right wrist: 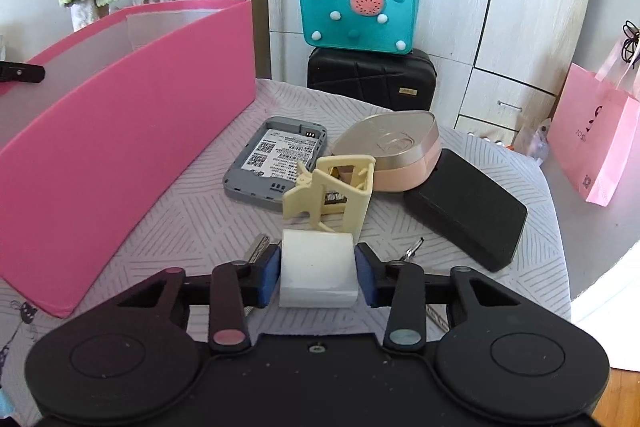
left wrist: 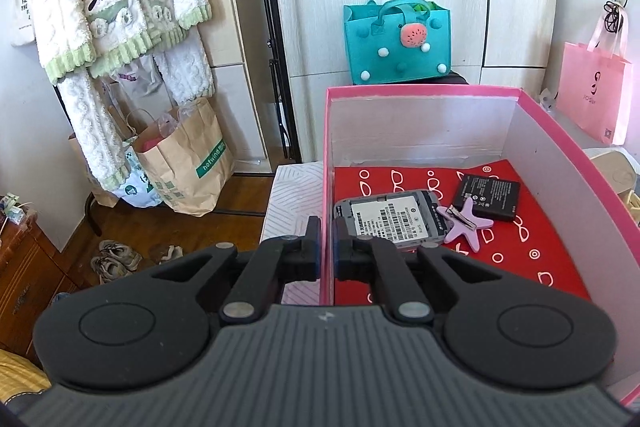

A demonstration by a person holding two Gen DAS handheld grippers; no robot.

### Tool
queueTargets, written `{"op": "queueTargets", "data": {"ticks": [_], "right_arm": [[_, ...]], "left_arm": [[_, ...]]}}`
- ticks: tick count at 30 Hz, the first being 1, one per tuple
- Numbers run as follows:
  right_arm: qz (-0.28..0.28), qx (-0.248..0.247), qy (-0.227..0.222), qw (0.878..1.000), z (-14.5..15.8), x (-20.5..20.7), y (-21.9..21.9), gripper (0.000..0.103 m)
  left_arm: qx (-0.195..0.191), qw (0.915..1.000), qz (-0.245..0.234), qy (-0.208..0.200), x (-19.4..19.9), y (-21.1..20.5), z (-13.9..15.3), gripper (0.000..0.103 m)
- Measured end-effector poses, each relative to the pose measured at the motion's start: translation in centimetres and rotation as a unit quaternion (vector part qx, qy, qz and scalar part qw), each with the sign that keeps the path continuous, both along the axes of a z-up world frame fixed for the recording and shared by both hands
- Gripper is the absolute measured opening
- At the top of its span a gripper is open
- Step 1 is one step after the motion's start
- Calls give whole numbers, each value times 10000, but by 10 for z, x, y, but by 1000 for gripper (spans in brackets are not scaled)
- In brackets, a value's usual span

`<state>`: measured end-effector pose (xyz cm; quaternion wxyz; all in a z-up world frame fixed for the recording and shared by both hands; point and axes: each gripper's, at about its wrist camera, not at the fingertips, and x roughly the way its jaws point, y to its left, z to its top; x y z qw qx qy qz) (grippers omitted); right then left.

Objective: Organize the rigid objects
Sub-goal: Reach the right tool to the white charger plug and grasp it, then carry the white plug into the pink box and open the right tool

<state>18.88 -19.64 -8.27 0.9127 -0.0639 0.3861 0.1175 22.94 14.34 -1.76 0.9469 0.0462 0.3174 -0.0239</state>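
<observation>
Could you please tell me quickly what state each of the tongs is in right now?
Left tongs: shut on the pink cardboard box's wall.
Right tongs: around the white rectangular block; grip cannot be told.

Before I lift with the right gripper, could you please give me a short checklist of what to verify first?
1. White block between the right gripper fingers: ok, both look flush against its sides.
2. Left gripper steadying the pink box: ok, shut on one wall.
3. Room inside the box: ok, bare red liner shows beside the battery.
4. Clearance from the cream clip: not ok, it stands right behind the block.
5. Key free of the fingers: cannot tell.
</observation>
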Motion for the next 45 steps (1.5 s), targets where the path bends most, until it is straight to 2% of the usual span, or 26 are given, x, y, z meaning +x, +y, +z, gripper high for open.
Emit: {"op": "queueTargets", "data": {"ticks": [4, 9, 13, 19, 23, 27, 32, 36, 39, 42, 45], "right_arm": [[60, 60, 43, 10000, 4, -6, -2, 45], [176, 121, -150, 9997, 24, -19, 2, 45], [514, 275, -329, 9978, 50, -26, 10, 45], [905, 407, -417, 9942, 71, -29, 28, 45], [1283, 542, -609, 9884, 91, -28, 43, 45], [1645, 592, -589, 9828, 107, -18, 67, 45], [2189, 640, -305, 9732, 114, 6, 103, 45], [2736, 115, -62, 9618, 103, 30, 140, 45], [2959, -87, 386, 9544, 90, 55, 163, 45], [2842, -292, 885, 9542, 73, 82, 183, 45], [2681, -153, 1507, 9514, 59, 109, 194, 45]], "left_arm": [[63, 10000, 6, -6, 0, -2, 0, 4], [86, 10000, 8, -7, 0, -4, 0, 5], [116, 9999, 12, -9, 0, -4, 0, 5], [66, 10000, 5, -11, 0, -3, -1, 5], [107, 9999, -7, -15, -1, -3, -1, 5], [111, 9999, -13, -20, -1, -3, -2, 5], [158, 9998, -20, -98, -3, -4, -1, 5], [160, 9998, -6, -117, -3, -3, 0, 5], [156, 9998, 4, -117, -3, -4, 0, 4], [191, 9997, -13, -119, -3, -4, 0, 4], [160, 9998, 1, -118, -3, -4, -1, 4]]}}
